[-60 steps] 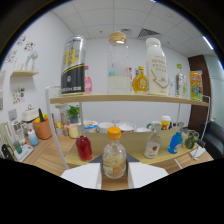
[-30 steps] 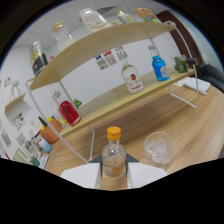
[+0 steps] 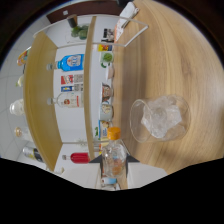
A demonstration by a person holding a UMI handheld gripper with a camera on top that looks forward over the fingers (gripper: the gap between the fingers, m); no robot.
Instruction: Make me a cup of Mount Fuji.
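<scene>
While the view is rolled sideways, the gripper (image 3: 114,172) is clamped on a small clear bottle (image 3: 113,159) with an orange cap, low in the frame's centre. Right of it, a glass (image 3: 159,119) of ice stands on the wooden table (image 3: 170,50); shelves (image 3: 90,75) of bottles fill the left.

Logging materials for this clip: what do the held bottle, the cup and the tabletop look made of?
Bottle: clear, glossy, glass or plastic, with an opaque orange cap; the fingers press on both sides. Cup: transparent, likely glass, ice showing through. Tabletop: light wood grain, matte, possibly laminate.
</scene>
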